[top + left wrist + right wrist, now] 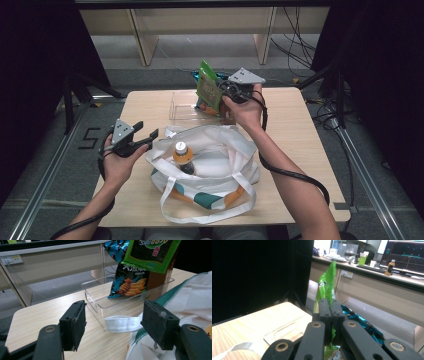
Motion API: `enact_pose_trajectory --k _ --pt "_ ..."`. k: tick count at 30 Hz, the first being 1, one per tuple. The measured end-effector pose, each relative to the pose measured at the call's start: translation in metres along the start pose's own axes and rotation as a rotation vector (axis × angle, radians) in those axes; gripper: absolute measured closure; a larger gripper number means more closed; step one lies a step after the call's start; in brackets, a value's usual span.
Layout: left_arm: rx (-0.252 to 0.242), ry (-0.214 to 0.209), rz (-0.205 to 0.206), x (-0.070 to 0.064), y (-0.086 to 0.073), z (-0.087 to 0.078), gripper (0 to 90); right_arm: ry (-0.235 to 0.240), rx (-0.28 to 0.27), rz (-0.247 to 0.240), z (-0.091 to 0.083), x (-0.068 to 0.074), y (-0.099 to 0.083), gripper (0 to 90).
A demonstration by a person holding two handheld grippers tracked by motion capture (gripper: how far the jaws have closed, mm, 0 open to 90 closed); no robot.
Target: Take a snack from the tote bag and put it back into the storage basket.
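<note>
Green foil snack packet (209,86) pinched flat between the right gripper (231,91) jaws, lifted above the clear plastic bin (181,111) at the tabletop's far side, likely bound for the white cloth tote bag (220,150). Left gripper (145,136) jaws apart, near the bag's left rim, probably ready to hold it open.

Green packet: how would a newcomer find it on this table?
Go to the clear bin at the table's far edge, behind the white bag. The green packet is held above it, pinched in the right gripper. Its neighbour, the chip bag, is dark blue.
</note>
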State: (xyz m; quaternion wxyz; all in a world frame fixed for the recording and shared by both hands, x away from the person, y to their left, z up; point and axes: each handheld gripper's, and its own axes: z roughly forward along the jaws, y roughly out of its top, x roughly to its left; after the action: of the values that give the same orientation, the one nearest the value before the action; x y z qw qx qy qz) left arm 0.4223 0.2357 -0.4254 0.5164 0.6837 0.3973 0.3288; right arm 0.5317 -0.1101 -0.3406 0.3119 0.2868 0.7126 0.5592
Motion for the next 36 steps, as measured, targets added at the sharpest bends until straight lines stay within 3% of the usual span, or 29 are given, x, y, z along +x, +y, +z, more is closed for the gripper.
enact_pose_trajectory --k 3,6,7,8,11,12,16,17,18,20,24,25,26,32,36 --pt "0.0 -0.001 0.002 0.0 0.0 0.0 34.8 0.009 -0.002 -0.015 0.003 -0.002 0.0 90.0" --pt "0.0 -0.001 0.001 0.0 0.0 0.0 34.8 0.008 0.001 0.0 0.005 -0.001 0.0 90.0" --pt "0.0 0.0 0.0 0.0 0.0 0.0 34.8 0.004 -0.005 -0.023 0.006 -0.003 0.0 90.0" --pt "-0.001 0.0 -0.001 0.0 0.0 0.0 34.8 -0.001 0.008 0.011 0.006 0.0 0.0 90.0" --pt "-0.001 0.002 -0.002 0.0 0.0 -0.001 34.8 -0.001 0.002 -0.016 0.009 -0.002 0.0 90.0" --pt "-0.002 0.002 -0.001 0.0 0.0 -0.001 34.8 0.0 0.008 0.005 0.009 -0.002 0.0 90.0" --pt "-0.001 0.002 -0.001 0.0 0.0 -0.001 34.8 0.003 0.016 -0.018 0.012 -0.002 -0.002 90.0" --pt "0.0 0.002 -0.001 0.0 0.0 -0.001 34.8 0.004 0.02 0.003 0.013 -0.001 -0.002 90.0" --pt "0.0 0.002 -0.002 0.0 0.0 -0.001 34.9 0.0 0.016 -0.018 0.014 -0.003 -0.002 90.0" --pt "-0.002 0.002 -0.001 0.0 0.0 -0.001 34.8 0.006 0.023 -0.001 0.016 -0.001 -0.004 90.0" --pt "-0.002 0.002 -0.003 0.001 0.0 -0.001 34.9 -0.009 0.033 -0.016 0.019 -0.002 -0.007 90.0" --pt "-0.002 0.002 -0.004 0.001 0.0 -0.001 34.8 -0.004 0.046 0.003 0.019 0.0 -0.008 90.0" --pt "-0.001 0.002 -0.002 0.001 0.0 -0.001 34.8 -0.001 0.04 -0.027 0.021 -0.002 -0.009 90.0" --pt "-0.001 0.002 -0.002 0.001 0.0 -0.001 34.8 -0.01 0.047 -0.022 0.023 0.0 -0.012 90.0" --pt "-0.002 0.002 -0.001 0.001 0.0 -0.001 34.8 -0.033 0.042 -0.076 0.025 0.0 -0.015 90.0"
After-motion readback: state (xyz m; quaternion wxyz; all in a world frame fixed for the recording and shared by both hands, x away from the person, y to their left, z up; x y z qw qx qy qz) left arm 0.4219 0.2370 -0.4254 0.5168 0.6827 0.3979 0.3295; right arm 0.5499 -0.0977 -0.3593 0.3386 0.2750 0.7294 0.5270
